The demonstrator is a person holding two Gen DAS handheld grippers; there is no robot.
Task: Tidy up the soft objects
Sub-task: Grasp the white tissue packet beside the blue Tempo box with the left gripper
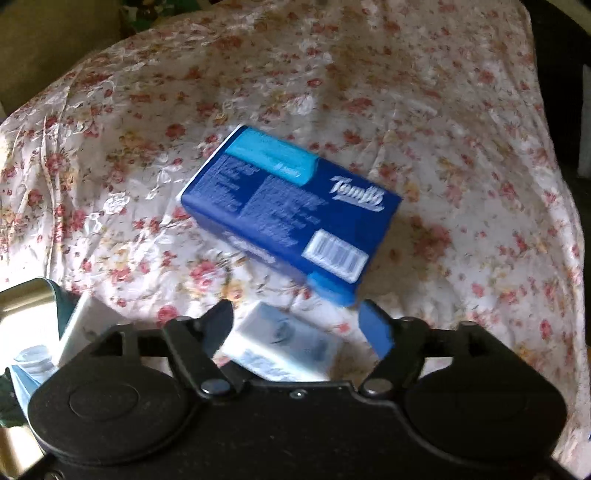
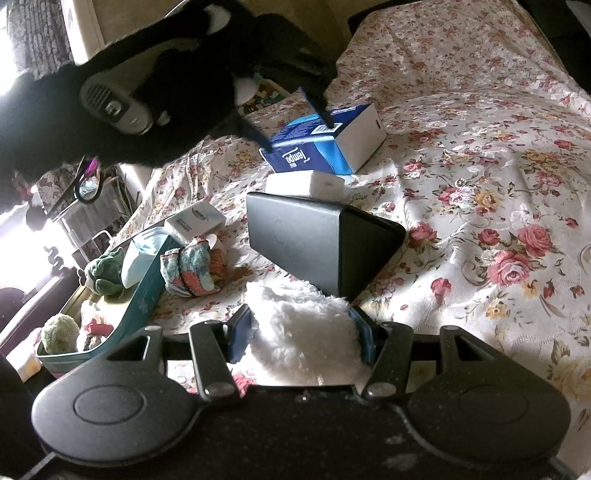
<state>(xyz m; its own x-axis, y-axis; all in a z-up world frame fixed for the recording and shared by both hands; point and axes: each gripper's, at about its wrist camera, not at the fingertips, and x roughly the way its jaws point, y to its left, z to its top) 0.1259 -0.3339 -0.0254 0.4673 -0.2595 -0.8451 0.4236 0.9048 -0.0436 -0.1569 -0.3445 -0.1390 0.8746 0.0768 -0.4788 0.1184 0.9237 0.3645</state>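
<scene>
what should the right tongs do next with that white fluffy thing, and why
Probably carry it left and set it in the teal tin. The right tongs are clamped on the white fluffy cloth, held above the floral bedspread, and the tin already holds other soft items like the green plush toy. The left tongs hang open over the blue Tempo tissue pack, out of the way.

Home bedroom, floral bedspread, curtain

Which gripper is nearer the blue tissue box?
Left. The left gripper hovers open right over the blue tissue box; the right gripper is farther back, clamped on white fluffy cloth.
</scene>
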